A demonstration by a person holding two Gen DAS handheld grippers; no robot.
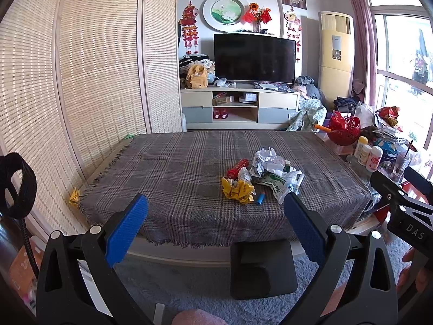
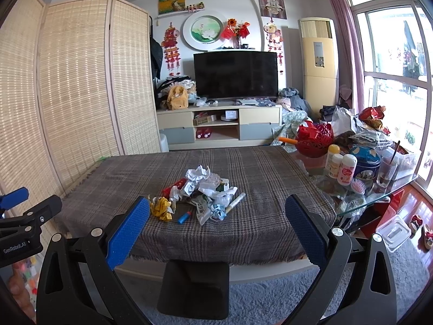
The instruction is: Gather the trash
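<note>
Both hand-held grippers, left [image 1: 215, 212] and right [image 2: 217, 214], spread wide, empty. Ahead on plaid-clothed bench [image 2: 257, 168]: crumpled paper-and-wrapper trash pile [image 2: 205, 189]; small blue-orange tube [image 2: 184, 217] lying flat, long axis diagonal, far-right to near-left.

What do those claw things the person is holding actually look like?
Both are alike: black plastic frames with triangular cut-outs and silver rivets, each ending in two fingers faced with textured blue pads. The left claw shows white "GenRobot.AI" lettering on its body in the right view; the right claw shows "DAS" in the left view.
</note>
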